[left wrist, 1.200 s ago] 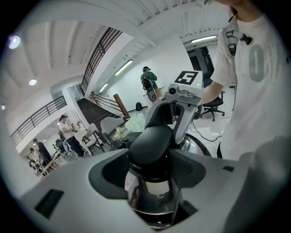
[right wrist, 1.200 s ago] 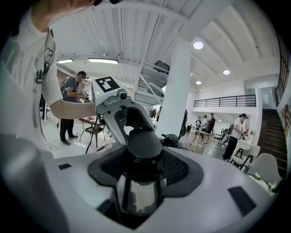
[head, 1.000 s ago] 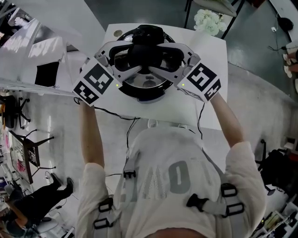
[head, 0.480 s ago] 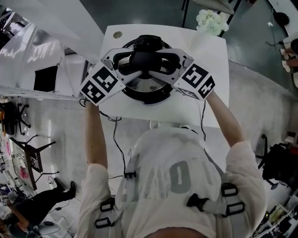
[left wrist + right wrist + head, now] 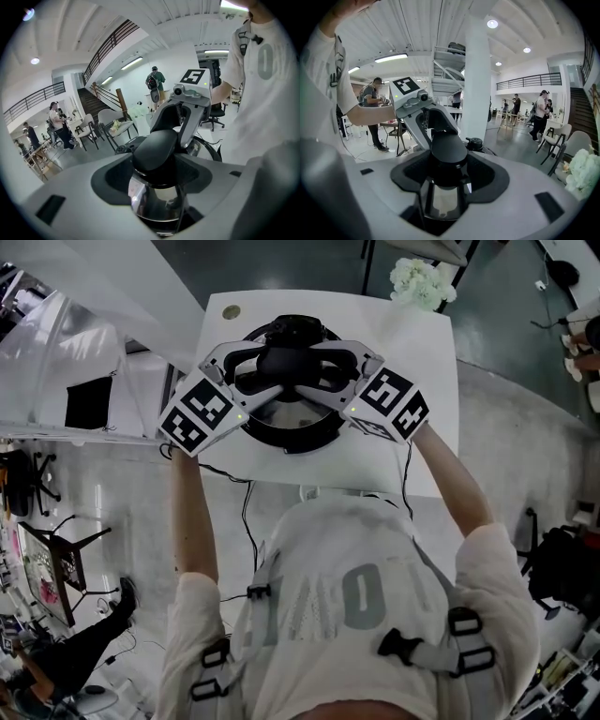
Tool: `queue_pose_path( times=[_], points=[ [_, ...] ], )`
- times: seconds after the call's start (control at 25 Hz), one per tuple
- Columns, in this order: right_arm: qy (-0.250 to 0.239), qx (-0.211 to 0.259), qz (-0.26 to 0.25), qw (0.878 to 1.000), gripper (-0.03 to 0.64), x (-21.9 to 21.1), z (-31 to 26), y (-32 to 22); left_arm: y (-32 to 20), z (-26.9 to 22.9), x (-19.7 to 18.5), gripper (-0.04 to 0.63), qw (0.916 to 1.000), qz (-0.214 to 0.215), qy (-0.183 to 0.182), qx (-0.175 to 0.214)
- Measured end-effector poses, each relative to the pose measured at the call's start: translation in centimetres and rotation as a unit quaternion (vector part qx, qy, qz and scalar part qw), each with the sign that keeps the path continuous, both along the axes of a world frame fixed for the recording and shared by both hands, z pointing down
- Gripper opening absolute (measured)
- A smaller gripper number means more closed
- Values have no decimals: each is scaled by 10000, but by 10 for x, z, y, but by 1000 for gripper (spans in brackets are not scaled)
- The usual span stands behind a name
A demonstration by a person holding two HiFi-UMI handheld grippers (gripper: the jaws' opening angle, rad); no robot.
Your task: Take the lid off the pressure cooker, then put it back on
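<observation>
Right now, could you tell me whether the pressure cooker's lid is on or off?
On, it seems: the lid sits centred inside the black rim of the pressure cooker, no gap showing. Whether locked, cannot tell.

Shirt (image 5: 352, 601), head view: large pale characters run across the chest. One rounded character is legible, an O or a zero. The creased character beside it may be an M or a W; which one cannot be determined.

Shirt, left gripper view (image 5: 264, 61): a single O or zero shows on the chest.

Left marker cube (image 5: 197, 412) and right marker cube (image 5: 392, 402): black-and-white square code patterns, not readable as text.

Standing board (image 5: 47, 563), floor at lower left: carries print too small to read.
</observation>
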State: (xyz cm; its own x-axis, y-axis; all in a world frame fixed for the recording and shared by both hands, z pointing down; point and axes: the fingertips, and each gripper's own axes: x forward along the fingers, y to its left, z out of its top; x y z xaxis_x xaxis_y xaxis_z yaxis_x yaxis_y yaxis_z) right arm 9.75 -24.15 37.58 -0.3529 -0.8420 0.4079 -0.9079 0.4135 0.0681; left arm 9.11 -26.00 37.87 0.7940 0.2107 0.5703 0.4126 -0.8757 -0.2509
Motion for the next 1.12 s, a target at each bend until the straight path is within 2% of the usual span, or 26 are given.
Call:
queue_pose_path(
  times=[0.2, 0.36, 0.48, 0.68, 0.8, 0.92, 1.04, 1.12],
  points=[
    [29, -176, 44, 9998, 250, 1, 0, -1, 0, -1, 1, 268, 9998, 75, 74, -179],
    [-131, -251, -301, 9991, 255, 0, 2, -3, -3, 0, 0, 268, 9989, 66, 250, -394],
    [-249, -456, -464, 9976, 255, 0, 4, -2, -3, 2, 0, 269, 9987, 101, 148, -472],
    [-327, -559, -185, 9977, 250, -2, 3, -2, -3, 3, -1, 273, 9950, 271, 118, -956],
    [-424, -808, 68, 9958, 250, -2, 3, -2, -3, 3, -1, 275, 9933, 343, 151, -1095],
    [-383, -877, 344, 9948, 249, -3, 3, -1, -3, 5, -1, 281, 9904, 553, -17, -1270],
    [-403, -922, 170, 9948, 250, -2, 5, -1, -2, 6, 0, 281, 9879, 701, -191, -1371],
    [-424, -1031, -109, 9937, 250, -3, 5, -1, -3, 5, 0, 281, 9883, 701, -124, -1348]
  ],
)
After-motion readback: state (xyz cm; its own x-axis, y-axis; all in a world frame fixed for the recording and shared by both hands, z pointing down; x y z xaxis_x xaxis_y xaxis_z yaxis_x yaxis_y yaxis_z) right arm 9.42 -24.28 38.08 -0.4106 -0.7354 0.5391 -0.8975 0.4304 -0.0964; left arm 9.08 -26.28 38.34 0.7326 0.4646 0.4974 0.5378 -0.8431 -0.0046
